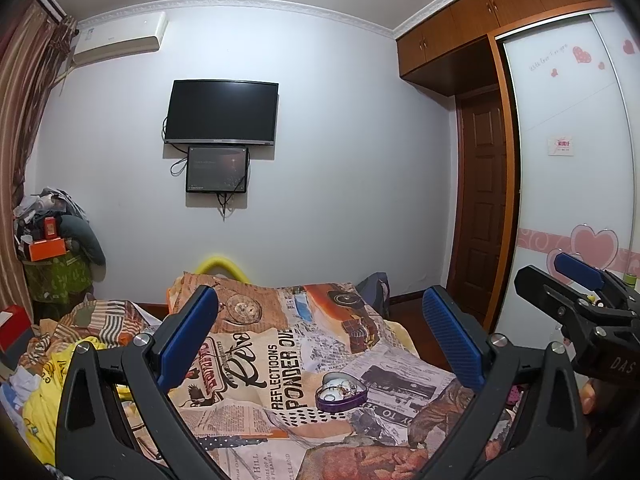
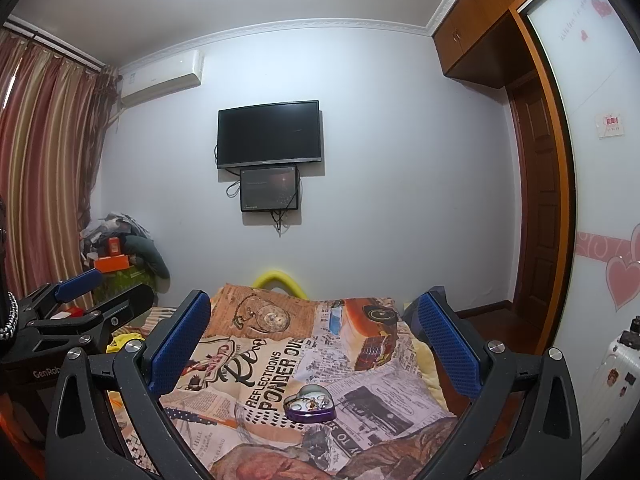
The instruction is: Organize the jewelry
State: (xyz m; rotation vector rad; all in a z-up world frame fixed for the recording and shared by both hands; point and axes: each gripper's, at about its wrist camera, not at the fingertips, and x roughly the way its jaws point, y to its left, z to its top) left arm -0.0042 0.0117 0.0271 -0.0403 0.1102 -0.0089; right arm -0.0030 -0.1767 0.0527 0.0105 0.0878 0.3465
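While the printed bedspread (image 1: 280,360) is covering the bed, both grippers are hovering above it, left gripper (image 1: 320,340) and right gripper (image 2: 316,344) spread wide, empty; the purple heart-shaped tin (image 2: 309,403) of jewelry is lying open between their fingers.

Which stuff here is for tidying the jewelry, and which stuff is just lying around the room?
For the job:
- purple heart-shaped tin on the bedspread, open, with small jewelry pieces inside
- left hand-held gripper, open
- right hand-held gripper, open

Just lying about:
- newspaper-print bedspread
- wall TV
- smaller screen below it
- orange box on the pile by the curtain
- yellow foam loop
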